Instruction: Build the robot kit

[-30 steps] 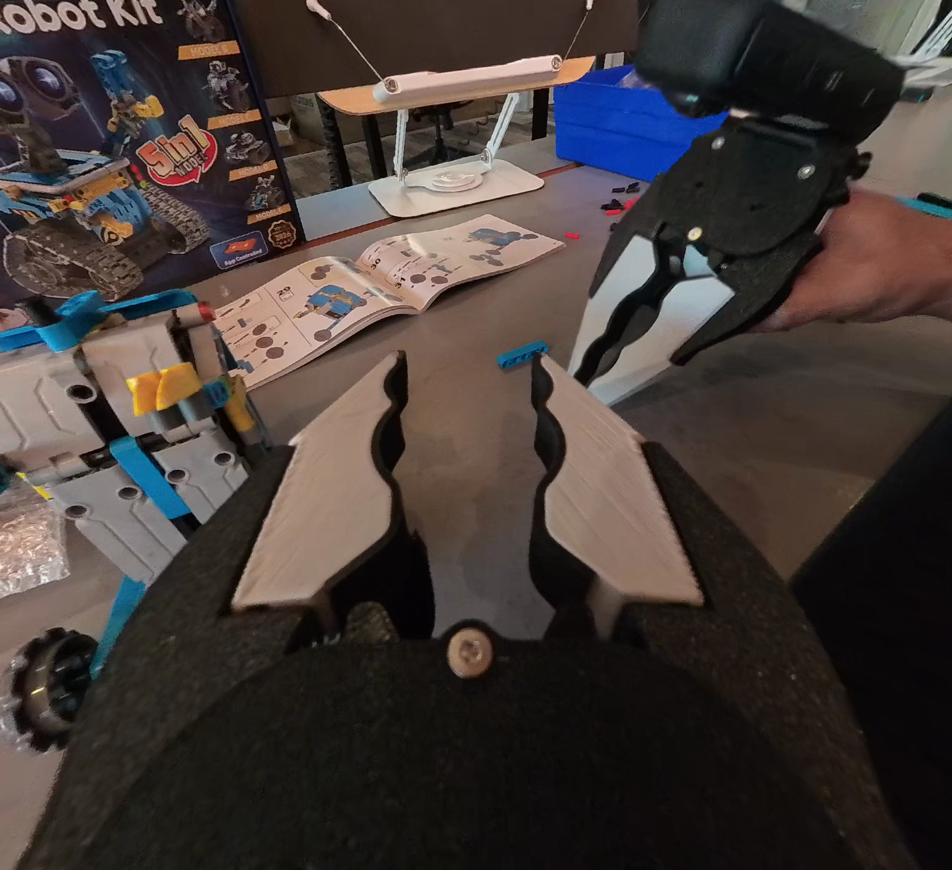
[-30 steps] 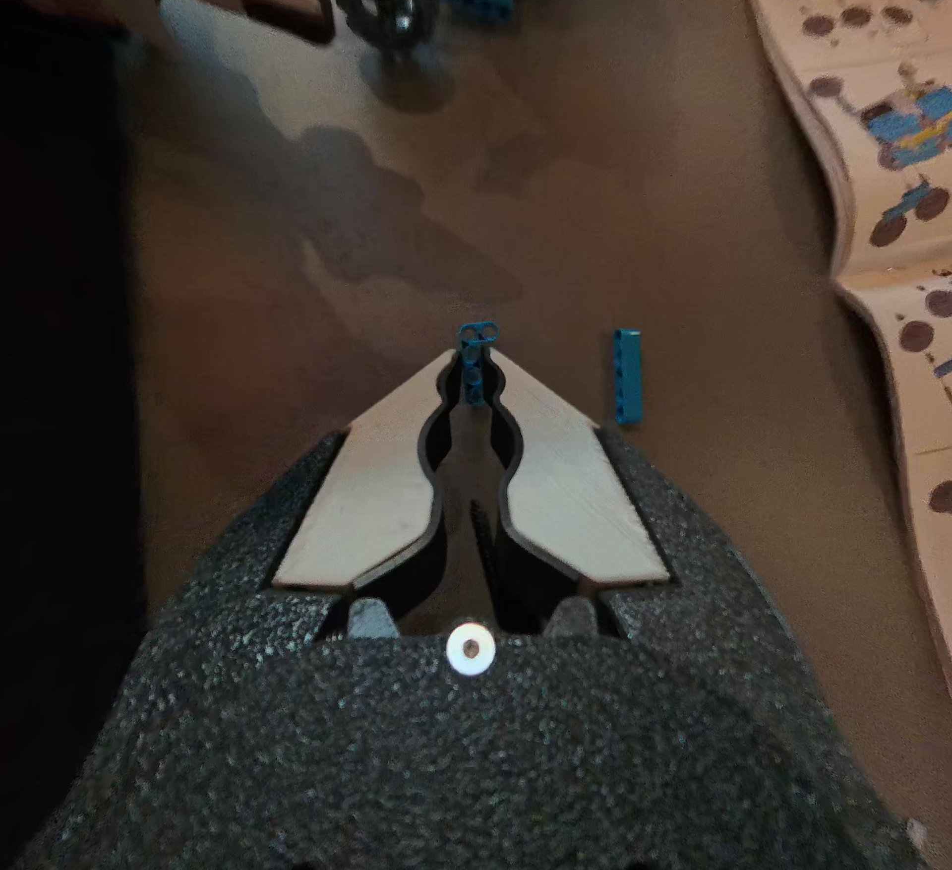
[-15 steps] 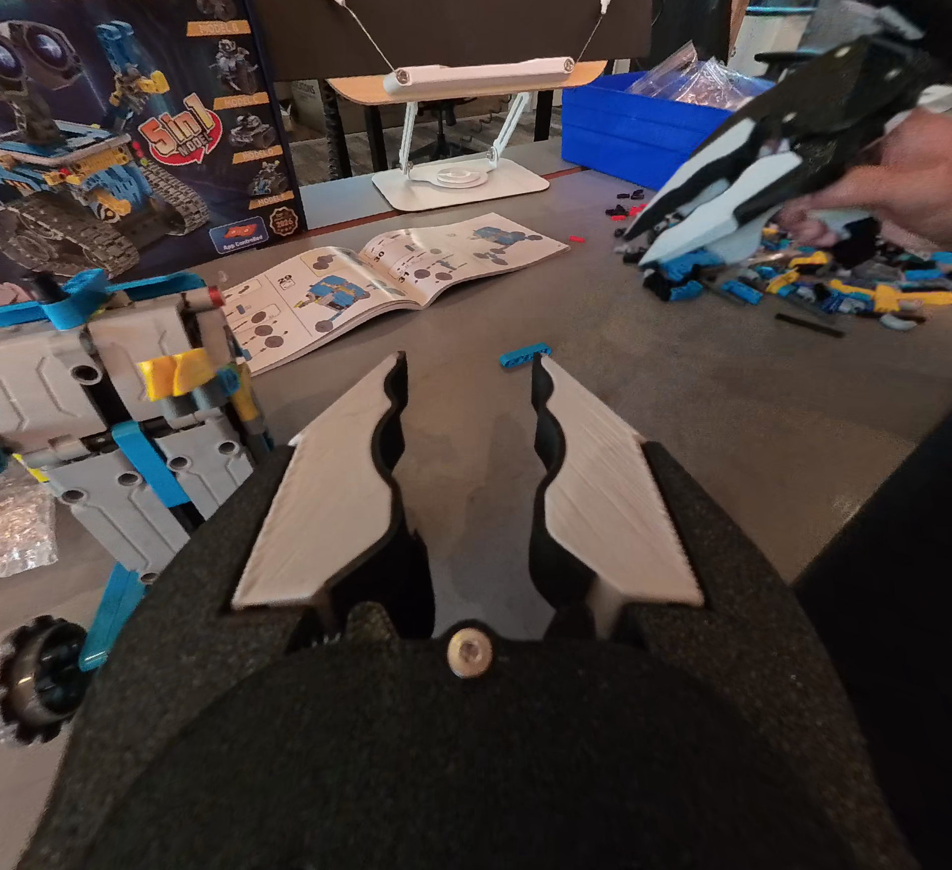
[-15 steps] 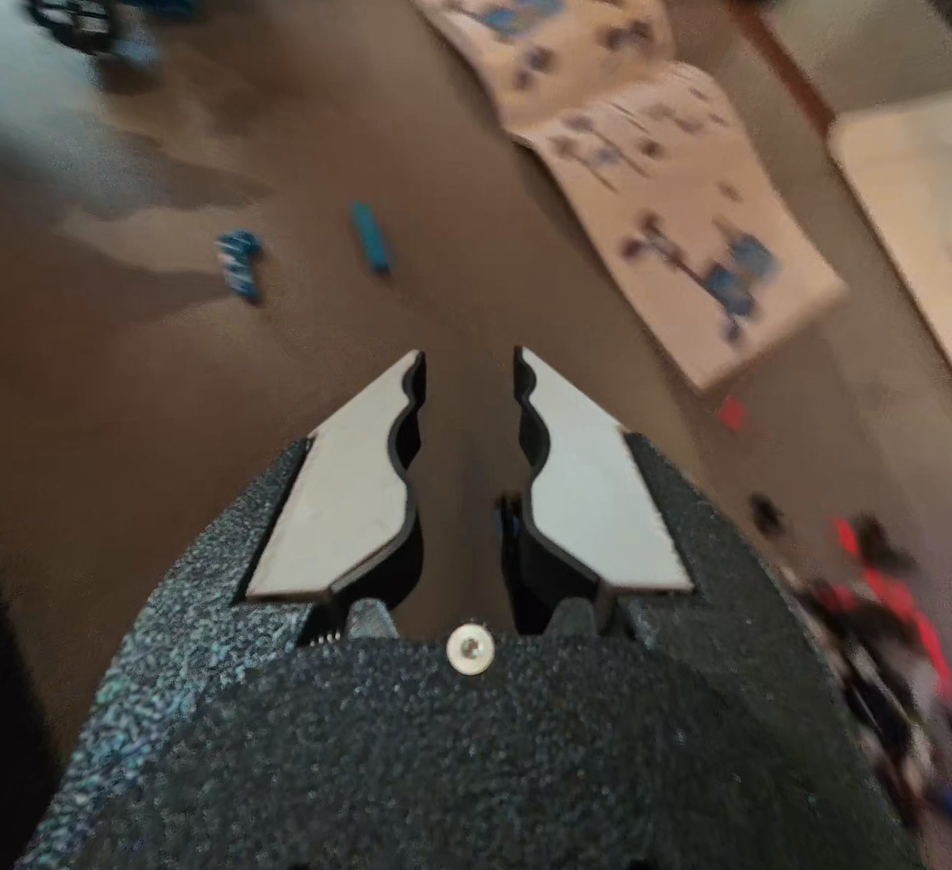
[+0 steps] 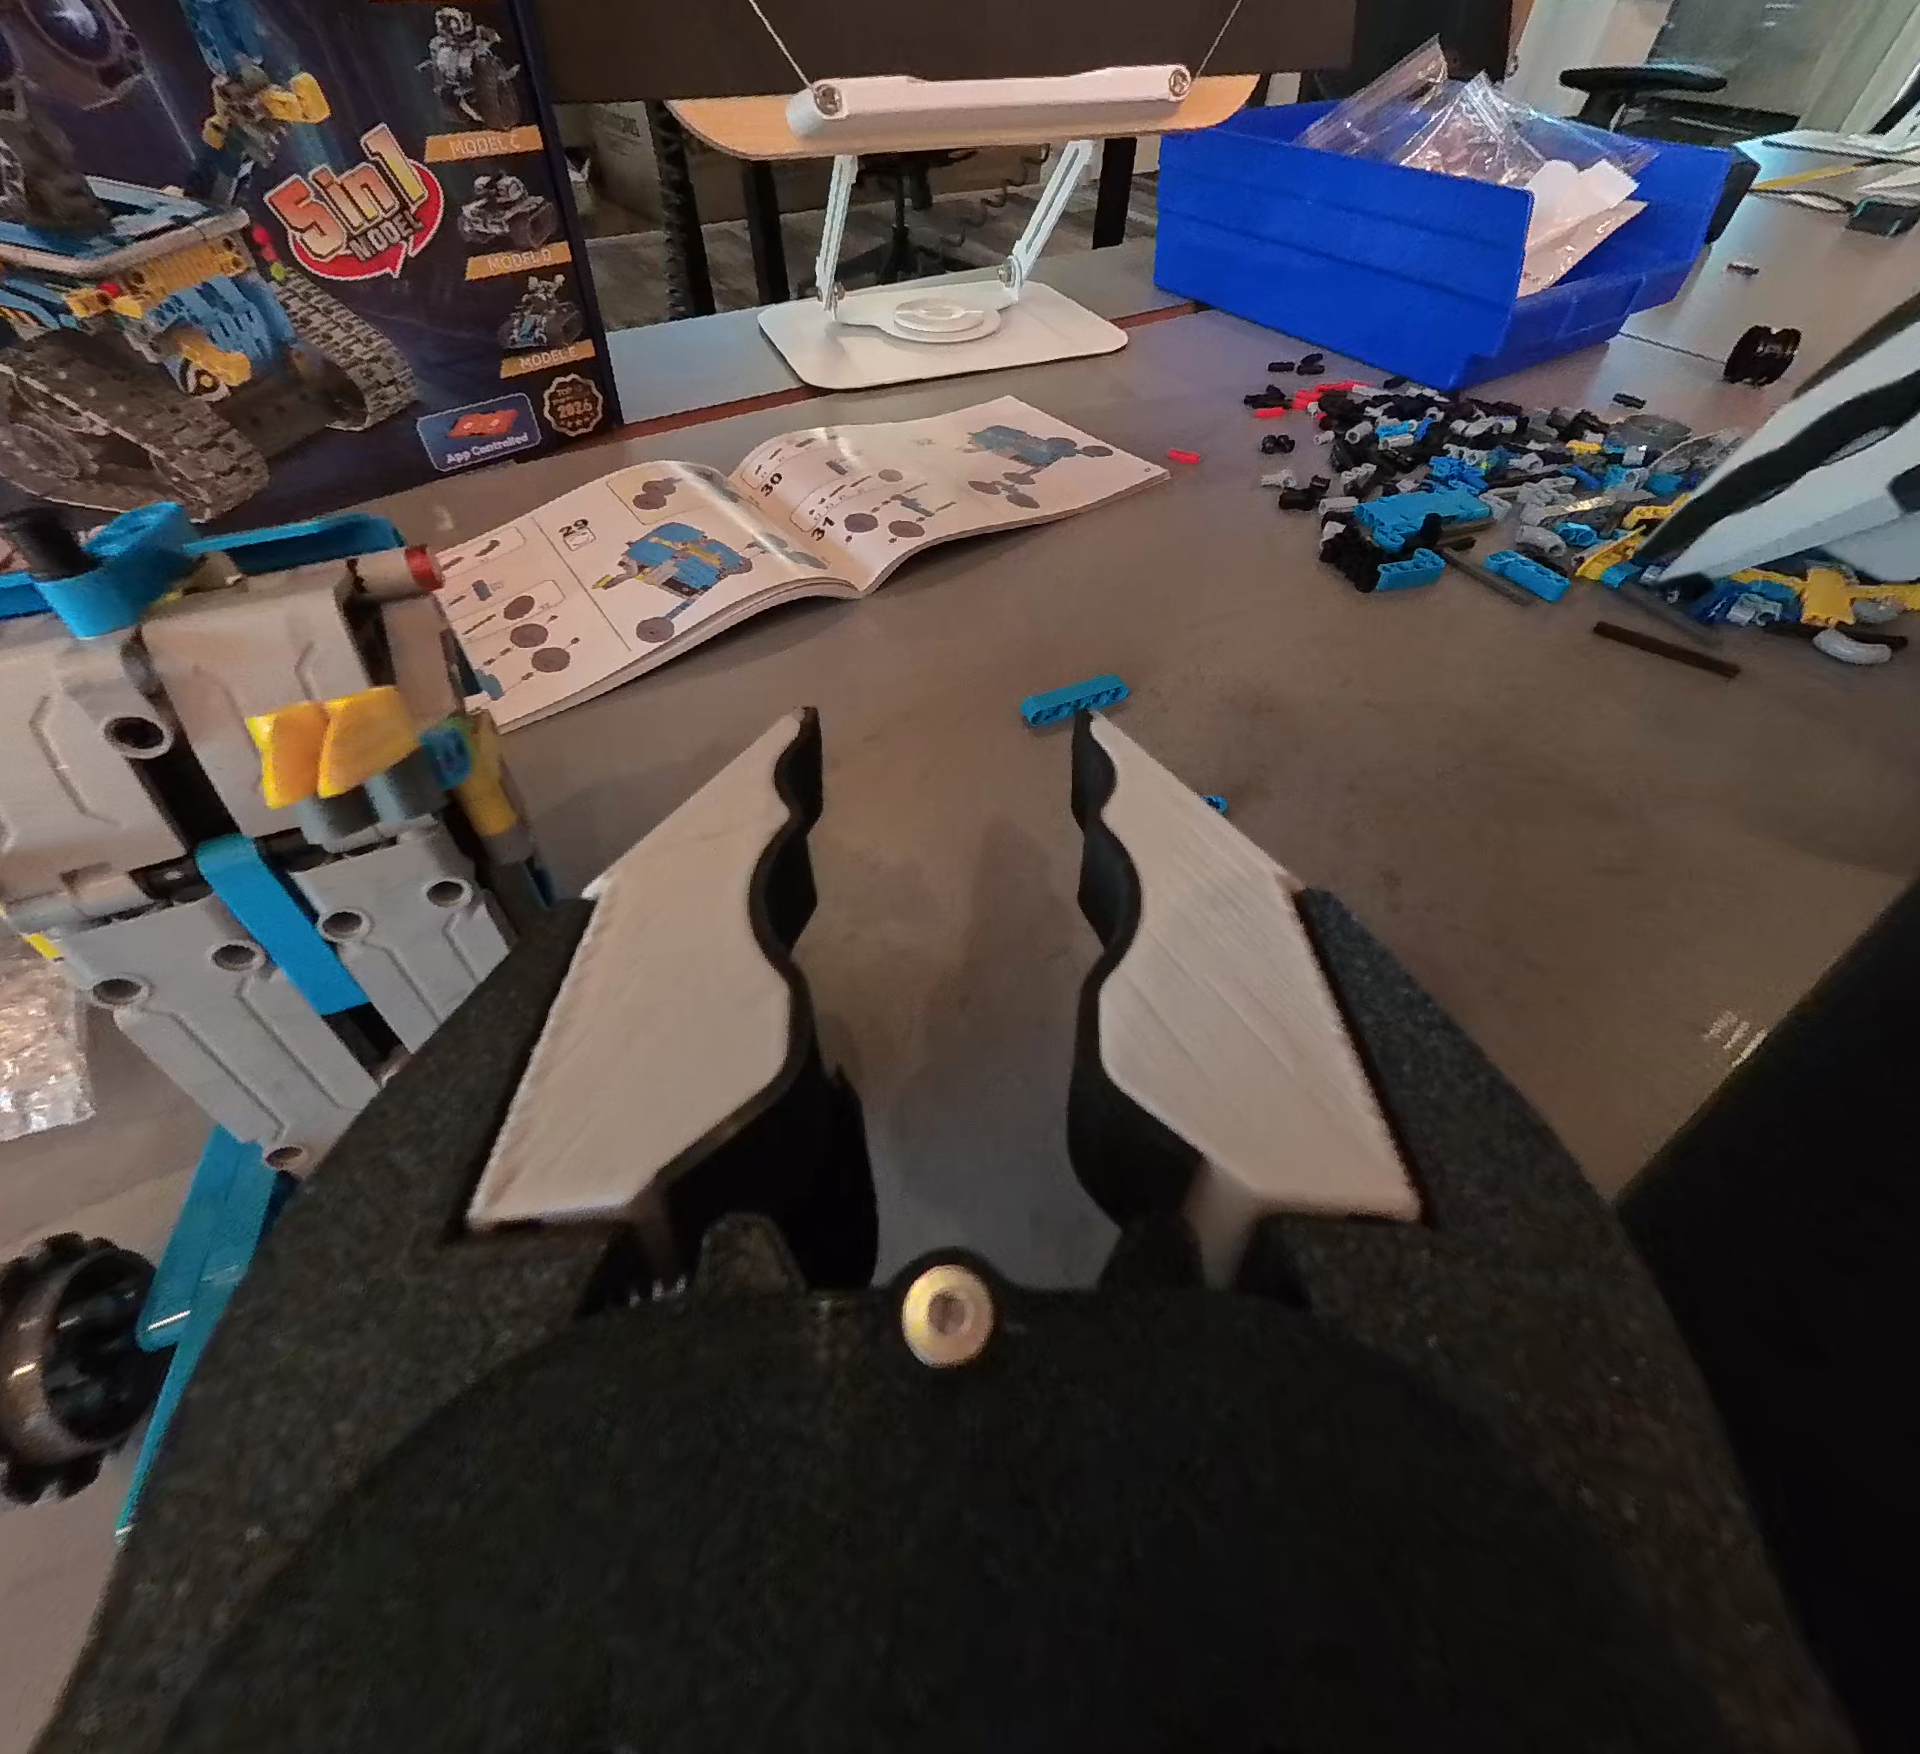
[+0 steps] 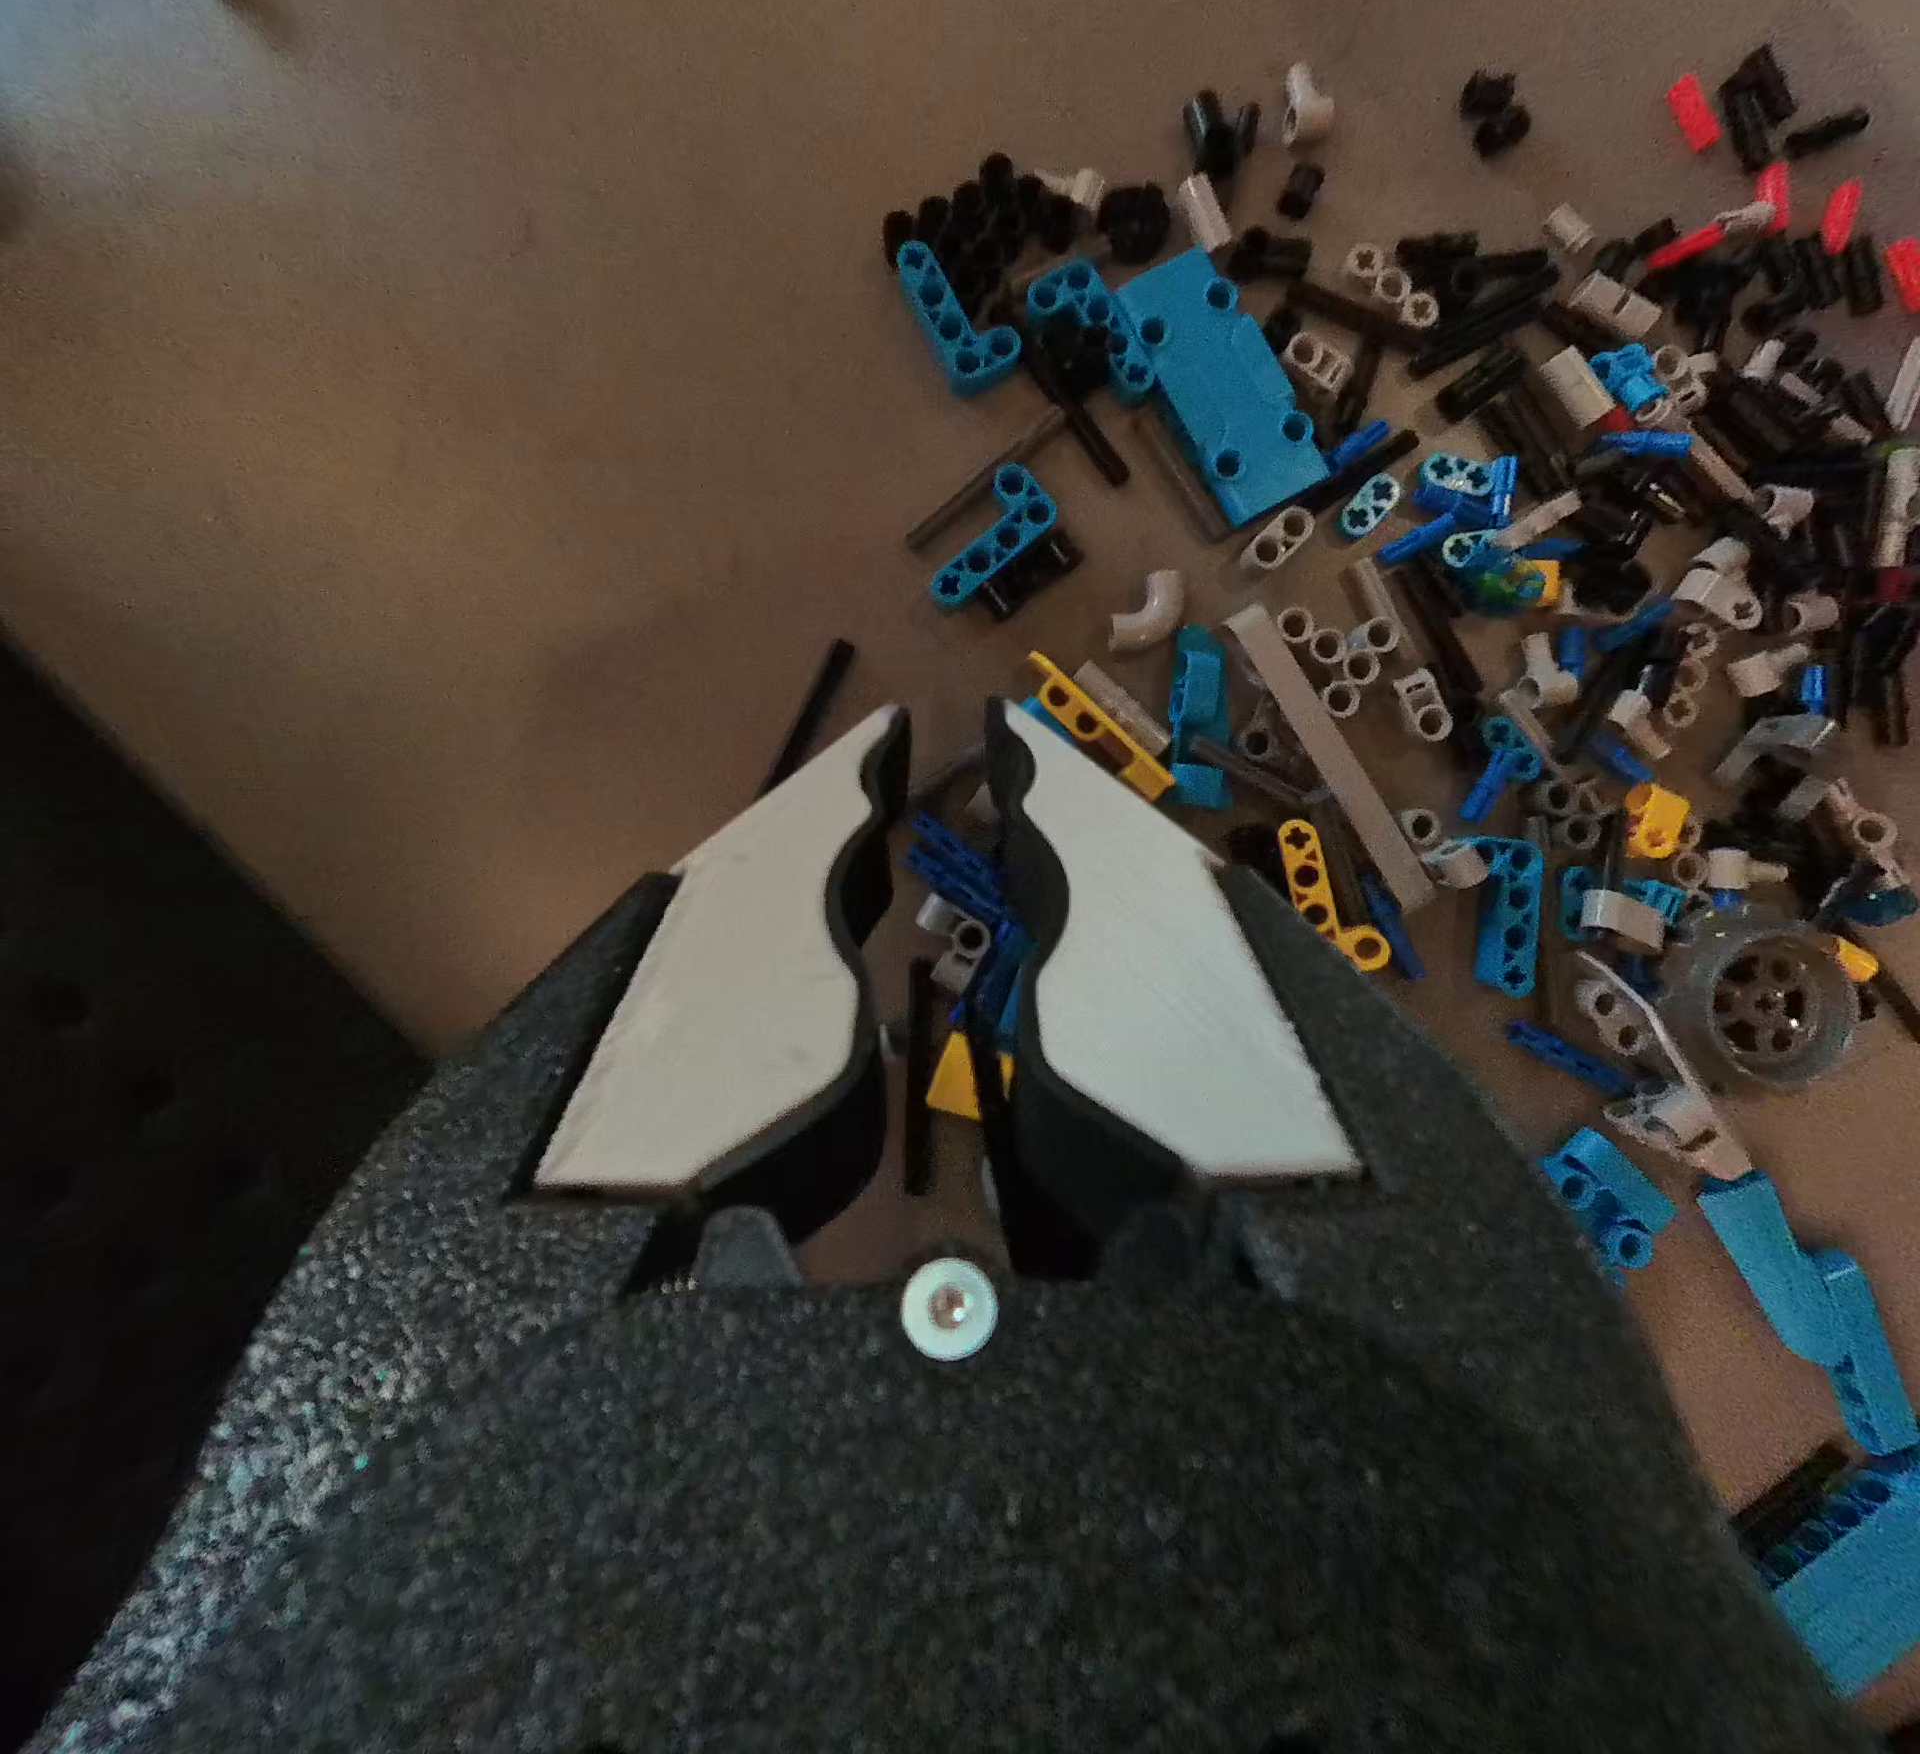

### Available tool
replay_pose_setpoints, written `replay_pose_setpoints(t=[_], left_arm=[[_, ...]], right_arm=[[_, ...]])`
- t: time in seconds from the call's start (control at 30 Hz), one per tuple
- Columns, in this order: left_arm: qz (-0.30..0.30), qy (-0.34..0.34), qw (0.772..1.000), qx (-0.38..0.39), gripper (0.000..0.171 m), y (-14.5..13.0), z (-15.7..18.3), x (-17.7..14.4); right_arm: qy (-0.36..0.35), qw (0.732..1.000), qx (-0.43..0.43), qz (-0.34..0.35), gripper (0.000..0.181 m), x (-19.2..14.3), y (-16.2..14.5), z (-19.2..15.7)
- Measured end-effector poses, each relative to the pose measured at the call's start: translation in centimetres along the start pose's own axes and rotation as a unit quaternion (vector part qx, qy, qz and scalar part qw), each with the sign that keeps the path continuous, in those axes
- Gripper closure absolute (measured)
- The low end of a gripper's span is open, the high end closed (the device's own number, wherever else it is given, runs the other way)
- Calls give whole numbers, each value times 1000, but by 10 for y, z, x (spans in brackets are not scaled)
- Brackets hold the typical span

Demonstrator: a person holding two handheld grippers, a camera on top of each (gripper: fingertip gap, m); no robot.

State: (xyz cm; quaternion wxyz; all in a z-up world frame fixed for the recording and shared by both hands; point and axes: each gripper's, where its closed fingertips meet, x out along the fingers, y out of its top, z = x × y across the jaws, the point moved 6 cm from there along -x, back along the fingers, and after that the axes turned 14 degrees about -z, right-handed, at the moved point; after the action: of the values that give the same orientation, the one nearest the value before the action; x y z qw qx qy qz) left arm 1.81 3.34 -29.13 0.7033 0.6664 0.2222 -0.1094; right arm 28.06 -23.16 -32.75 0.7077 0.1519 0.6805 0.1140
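My left gripper [image 5: 940, 728] is open and empty, held low over the grey table [image 5: 1455, 873]. A blue beam [image 5: 1075, 698] lies just beyond its right fingertip, and a small blue piece [image 5: 1214, 805] lies beside that finger. A partly built grey and blue robot model [image 5: 260, 852] stands to its left. My right gripper [image 6: 945, 717] is narrowly open and empty, pointing down over the near edge of a pile of loose parts [image 6: 1455, 561]. Blue, grey and yellow pieces show between its fingers. It also shows at the right edge of the left wrist view [image 5: 1787, 478].
An open instruction booklet [image 5: 790, 541], the kit box [image 5: 260, 146], a white stand [image 5: 956, 322] and a blue bin [image 5: 1403, 270] of plastic bags are at the back. A black axle [image 6: 805, 717], a grey wheel [image 6: 1766, 1003] and a blue panel [image 6: 1216, 385] lie around the right gripper. The grippers' ends are close to 35 centimetres from one another. From my right tips it is roughly 15 centimetres to the grey wheel [image 6: 1766, 1003]; from my left, 45 centimetres. Seen from the left wrist view [image 5: 1653, 432] as well.
My right gripper let go of the small blue piece beside the blue beam, opened, and swung right to the parts pile. My left gripper has hardly moved.
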Motion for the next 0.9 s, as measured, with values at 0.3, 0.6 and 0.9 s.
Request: replay_pose_setpoints(t=[0.3, 0.6, 0.9], left_arm=[[4, 0, 1000, -10, 124, 0, -2, -1], [1, 0, 1000, -11, 124, 0, -3, 0], [1, -3, 1000, -20, 124, 0, -5, 0]], right_arm=[[-72, 997, 3, -6, 173, -28, 7, 51], [-55, 998, -5, -26, 171, 2, 26, 84], [-50, 997, -38, -45, 171, 23, 40, 93]])
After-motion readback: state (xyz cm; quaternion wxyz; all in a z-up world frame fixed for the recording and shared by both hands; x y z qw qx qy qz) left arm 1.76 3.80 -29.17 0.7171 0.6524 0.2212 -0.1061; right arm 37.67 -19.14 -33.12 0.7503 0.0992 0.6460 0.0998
